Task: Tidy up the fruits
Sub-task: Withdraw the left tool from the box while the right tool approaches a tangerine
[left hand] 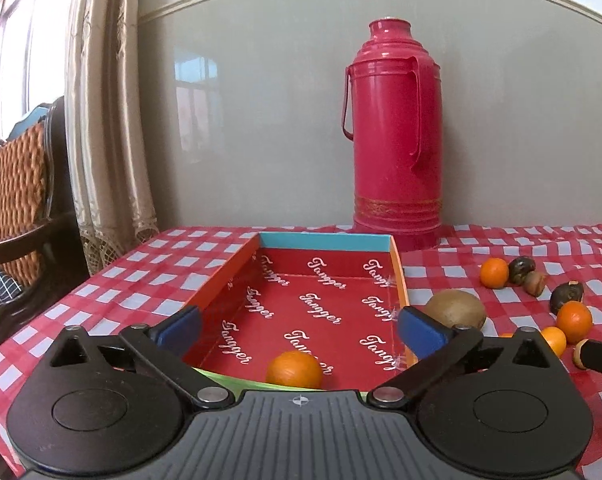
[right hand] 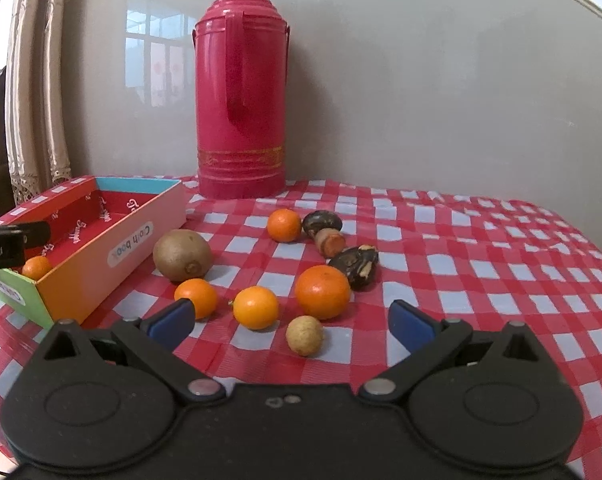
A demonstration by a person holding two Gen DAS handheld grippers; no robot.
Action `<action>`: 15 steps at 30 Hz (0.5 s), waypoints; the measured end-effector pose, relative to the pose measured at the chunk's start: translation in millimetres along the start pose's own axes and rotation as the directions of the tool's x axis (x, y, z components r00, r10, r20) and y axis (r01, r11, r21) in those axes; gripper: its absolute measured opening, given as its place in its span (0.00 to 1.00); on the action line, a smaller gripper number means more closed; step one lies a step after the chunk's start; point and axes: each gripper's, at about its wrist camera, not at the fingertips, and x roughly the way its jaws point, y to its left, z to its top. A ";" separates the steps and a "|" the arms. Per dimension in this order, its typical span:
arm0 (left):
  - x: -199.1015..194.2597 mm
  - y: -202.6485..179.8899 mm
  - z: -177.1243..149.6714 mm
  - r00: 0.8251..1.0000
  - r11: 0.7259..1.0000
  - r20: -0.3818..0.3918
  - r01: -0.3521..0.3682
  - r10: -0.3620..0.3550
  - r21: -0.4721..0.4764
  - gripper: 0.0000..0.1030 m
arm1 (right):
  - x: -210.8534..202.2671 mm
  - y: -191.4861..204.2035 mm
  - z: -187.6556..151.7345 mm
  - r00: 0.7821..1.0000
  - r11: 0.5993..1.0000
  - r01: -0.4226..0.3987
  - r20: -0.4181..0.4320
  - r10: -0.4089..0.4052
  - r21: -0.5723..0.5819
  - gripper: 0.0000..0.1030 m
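Orange [left hand: 295,369] lying in box [left hand: 397,264], just below released left gripper [left hand: 299,326], right gripper [right hand: 291,320] spread empty

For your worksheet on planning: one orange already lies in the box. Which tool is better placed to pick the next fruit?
Right tool: open, with the loose oranges just ahead. Left tool hangs open over the box.

Glossy plastic seen on red flask [right hand: 241,92]; checked tablecloth [right hand: 441,240] shiny, prob. vinyl; box [left hand: 329,304] printed card, semi-gloss; kiwi [right hand: 183,255] matt, fuzzy.
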 end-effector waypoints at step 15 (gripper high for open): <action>-8.7 6.8 -4.1 0.996 0.996 0.000 -0.085 0.085 -0.027 1.00 | -5.4 -15.3 -3.3 1.000 0.998 -0.019 0.011 0.018 0.065 0.95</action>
